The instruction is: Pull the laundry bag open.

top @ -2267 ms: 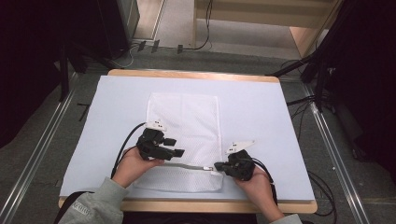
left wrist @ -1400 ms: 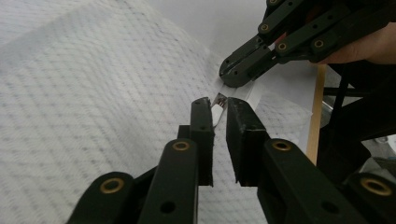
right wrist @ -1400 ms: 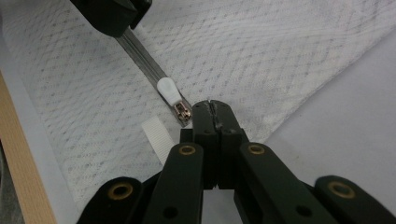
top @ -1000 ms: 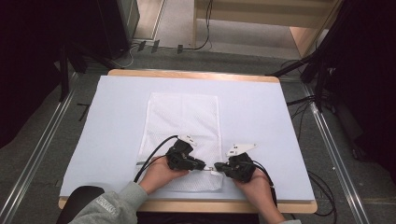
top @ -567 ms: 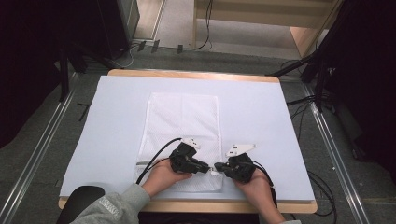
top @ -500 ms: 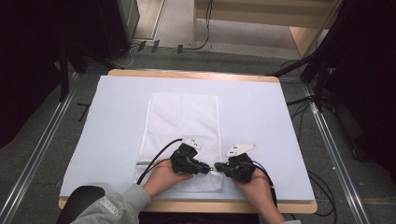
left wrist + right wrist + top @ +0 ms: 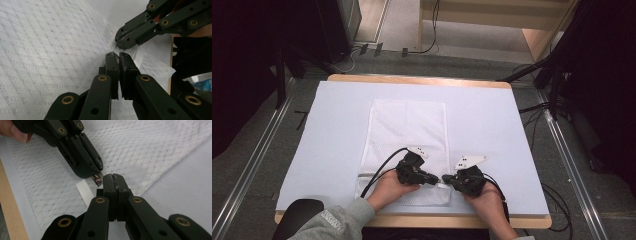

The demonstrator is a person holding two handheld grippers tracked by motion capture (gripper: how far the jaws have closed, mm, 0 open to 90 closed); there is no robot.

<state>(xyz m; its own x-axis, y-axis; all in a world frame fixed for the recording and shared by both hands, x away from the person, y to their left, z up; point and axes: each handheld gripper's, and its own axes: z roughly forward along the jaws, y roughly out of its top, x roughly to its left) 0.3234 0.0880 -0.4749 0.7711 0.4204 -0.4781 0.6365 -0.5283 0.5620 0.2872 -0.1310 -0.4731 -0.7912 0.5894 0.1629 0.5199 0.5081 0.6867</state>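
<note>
Since the earliest high view, the left tool (image 7: pixel 435 178) has travelled from the left part of the cloth's near end across to the right, and it now sits nose to nose with the right tool (image 7: pixel 447 178), which has kept its place. In the last half second the left tool's black jaws have been closing; they now stand all but together, and the left gripper view shows a thin gap with the zip's small metal pull at their tips. The right tool is fully closed, pinching the near right part of the white mesh fabric bag (image 7: pixel 408 131) beside a short white woven tape tab (image 7: pixel 85 191).

The bag lies flat and lengthwise in the middle of the pale blue-white covered bench (image 7: pixel 492 125), its near end under both tools, close to the wooden front edge. The bag itself has not shifted.

No brand, label or writing can be read on the bag, the tab or the tools.
</note>
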